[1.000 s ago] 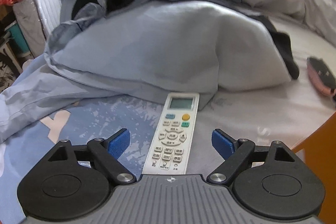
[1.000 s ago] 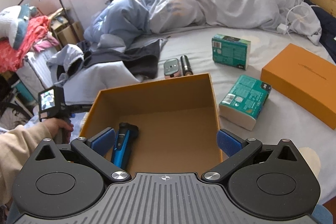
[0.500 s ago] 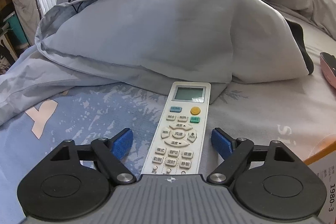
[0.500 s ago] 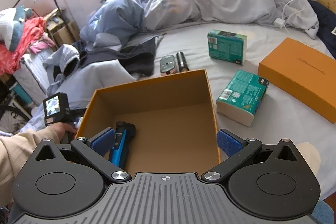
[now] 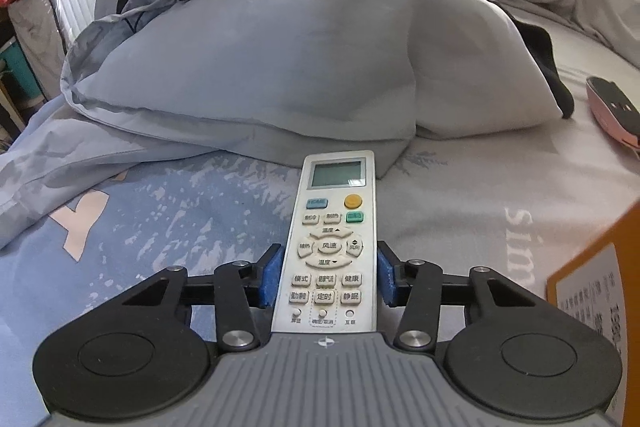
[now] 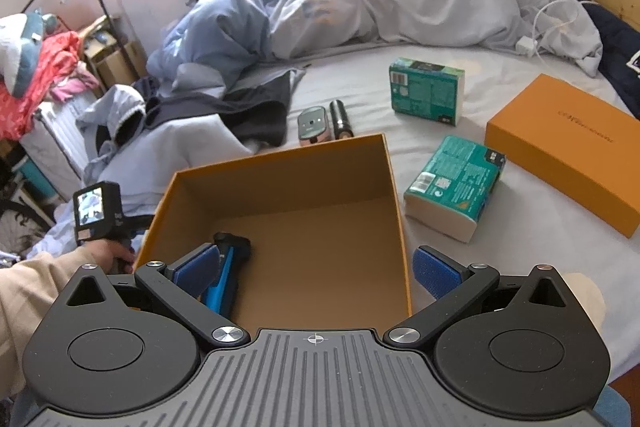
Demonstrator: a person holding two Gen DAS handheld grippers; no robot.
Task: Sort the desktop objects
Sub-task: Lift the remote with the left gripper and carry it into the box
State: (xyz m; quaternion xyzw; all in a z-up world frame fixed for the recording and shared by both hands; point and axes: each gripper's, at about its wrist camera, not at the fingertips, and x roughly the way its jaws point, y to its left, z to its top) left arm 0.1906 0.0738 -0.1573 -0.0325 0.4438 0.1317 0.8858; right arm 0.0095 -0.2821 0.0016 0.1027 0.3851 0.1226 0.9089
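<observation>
Moved: my left claw (image 5: 326, 279) has drawn its pads in from wide apart; they are closing onto the white remote (image 5: 332, 247).
Remote: flat on the bed (image 5: 460, 211), beside the orange box's (image 6: 280, 187) left wall.
Right claw (image 6: 316, 269): spread wide, empty, above the box.
Box: holds a blue shaver (image 6: 224, 279).

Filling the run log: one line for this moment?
left gripper: closing on remote | right gripper: open over box | shaver: boxed
</observation>
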